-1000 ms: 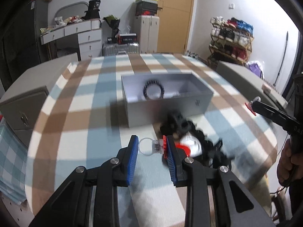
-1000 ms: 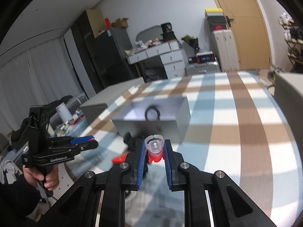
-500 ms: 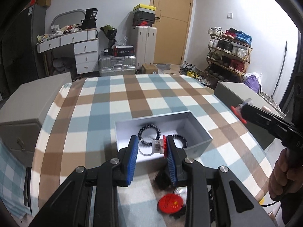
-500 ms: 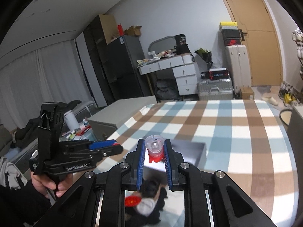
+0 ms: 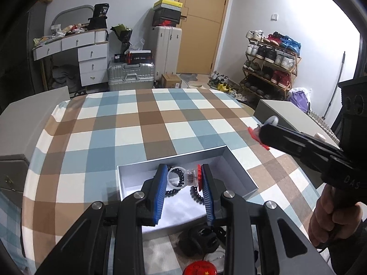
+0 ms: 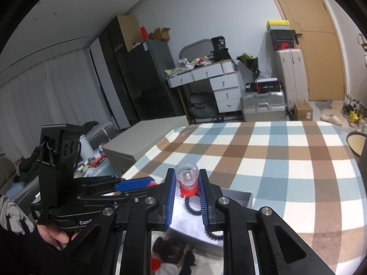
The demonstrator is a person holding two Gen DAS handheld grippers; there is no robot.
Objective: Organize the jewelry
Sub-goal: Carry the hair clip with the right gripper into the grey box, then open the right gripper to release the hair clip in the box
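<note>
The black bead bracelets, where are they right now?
In the left wrist view the black bead bracelets lie inside the open grey box on the checked tablecloth, directly beneath the clear plastic ring that the left gripper holds.

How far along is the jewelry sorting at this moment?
Done: two black bead bracelets lie in the grey box. In hand: the left tool and the right tool each clamp a clear ring with a red top, held above the box. Left: release both; dark items and a red disc lie outside.
</note>
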